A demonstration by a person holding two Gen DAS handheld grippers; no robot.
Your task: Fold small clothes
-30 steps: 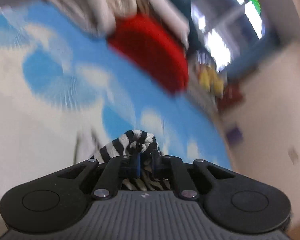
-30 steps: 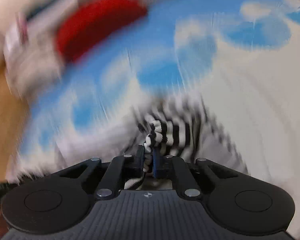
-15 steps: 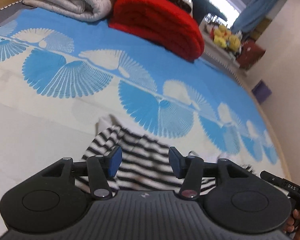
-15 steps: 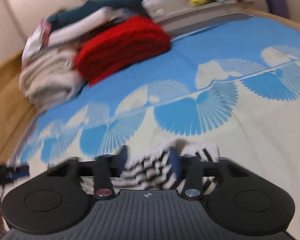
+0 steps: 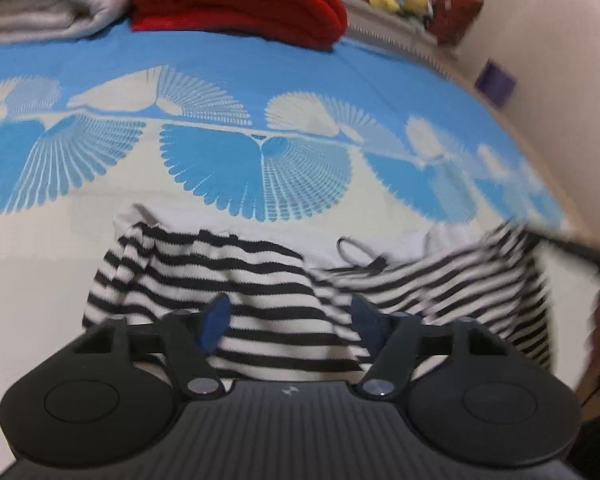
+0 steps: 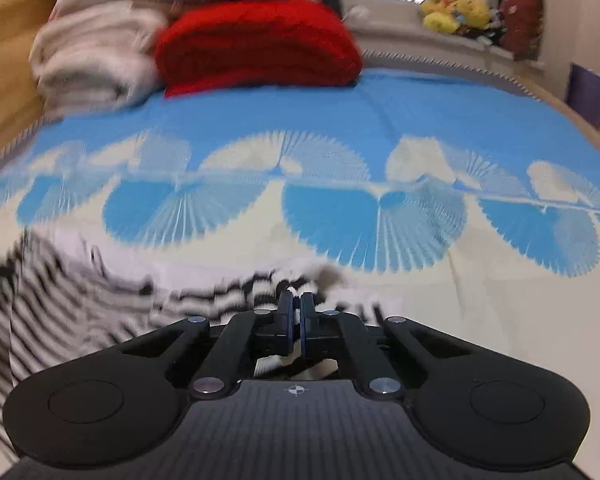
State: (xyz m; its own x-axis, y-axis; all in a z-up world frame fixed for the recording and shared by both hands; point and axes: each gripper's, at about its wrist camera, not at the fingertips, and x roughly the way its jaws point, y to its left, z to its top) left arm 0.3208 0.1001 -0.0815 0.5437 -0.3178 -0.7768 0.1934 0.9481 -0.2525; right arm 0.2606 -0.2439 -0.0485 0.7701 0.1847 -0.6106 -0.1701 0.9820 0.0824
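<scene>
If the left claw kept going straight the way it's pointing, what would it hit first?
Most likely the striped shirt lying on the bedspread; the open left claw hangs just over it, though the gap is hard to judge.

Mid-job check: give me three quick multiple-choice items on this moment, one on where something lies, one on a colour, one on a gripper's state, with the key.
1. Where does the red folded blanket lie relative to the striped garment?
A. Under it
B. At the far end of the bed cover, beyond it
C. Between the left gripper's jaws

2. What colours are the garment's stripes?
A. Black and white
B. Red and white
C. Blue and yellow

3. How does the right gripper stand?
A. Wide open above bare cover
B. Out of view
C. Shut on a bunch of the striped garment

Key: B, the blanket sits past the fan pattern beside the pale folded bedding; A, dark and white bands show in both views; C, its jaws have just closed with striped cloth pinched between them, while the left gripper stands open over the garment, jaws having just been closing.
</scene>
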